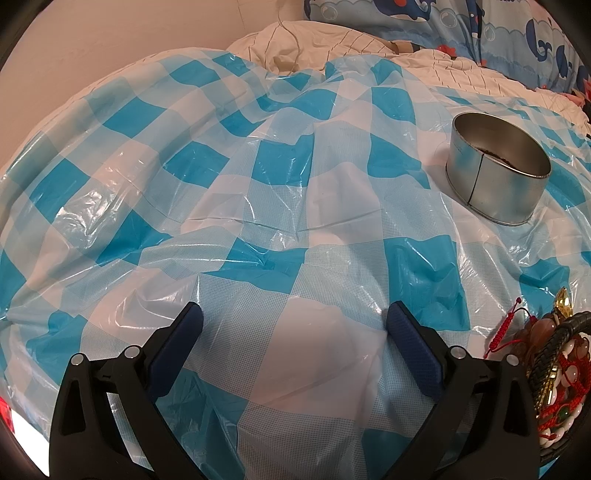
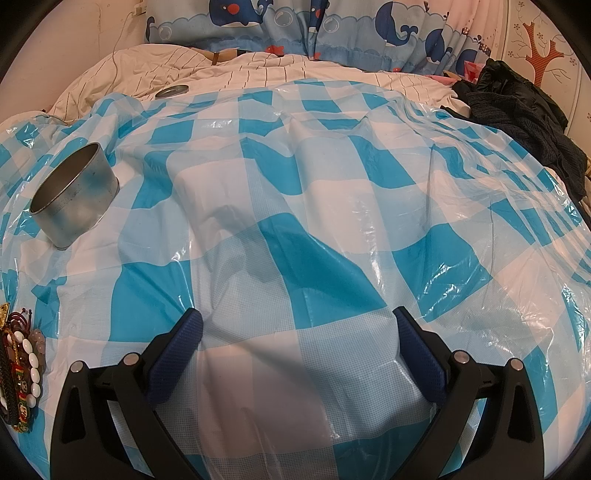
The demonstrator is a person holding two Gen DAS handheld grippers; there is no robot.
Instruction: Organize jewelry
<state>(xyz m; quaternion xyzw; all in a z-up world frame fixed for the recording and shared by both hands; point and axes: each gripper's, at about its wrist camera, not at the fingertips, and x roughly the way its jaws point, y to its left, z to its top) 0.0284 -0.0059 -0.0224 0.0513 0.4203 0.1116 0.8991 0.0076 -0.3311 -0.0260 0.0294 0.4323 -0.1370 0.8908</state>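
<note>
Jewelry [image 1: 550, 373] lies in a tangled heap on a blue-and-white checked plastic sheet [image 1: 258, 184] spread over a bed, at the right edge of the left wrist view and at the left edge of the right wrist view [image 2: 20, 373], so it sits between the two claws. The heap holds a black braided band, red knotted cord, white oval beads, brownish translucent beads and a gold-coloured piece at its far end; the exact number of pieces cannot be told. Farther back on the sheet stands a round metal tin [image 1: 498, 173], upright, open at the top, well apart from the heap; some dark residue shows along its inner wall, and no jewelry can be seen inside it. Its flat round lid [image 2: 171, 91] rests beyond the sheet on a cream striped bedsheet [image 2: 258, 68]. The left claw [image 1: 295, 321] is spread wide with nothing between its blue pads, hanging just above the sheet and beside the heap without touching it. The right claw [image 2: 297, 325] is likewise spread wide and empty over a bare patch of the sheet. Behind the bed hangs a blue whale-print fabric [image 2: 332, 29], and a pile of dark clothing [image 2: 517, 110] lies at the far right of the bed.
</note>
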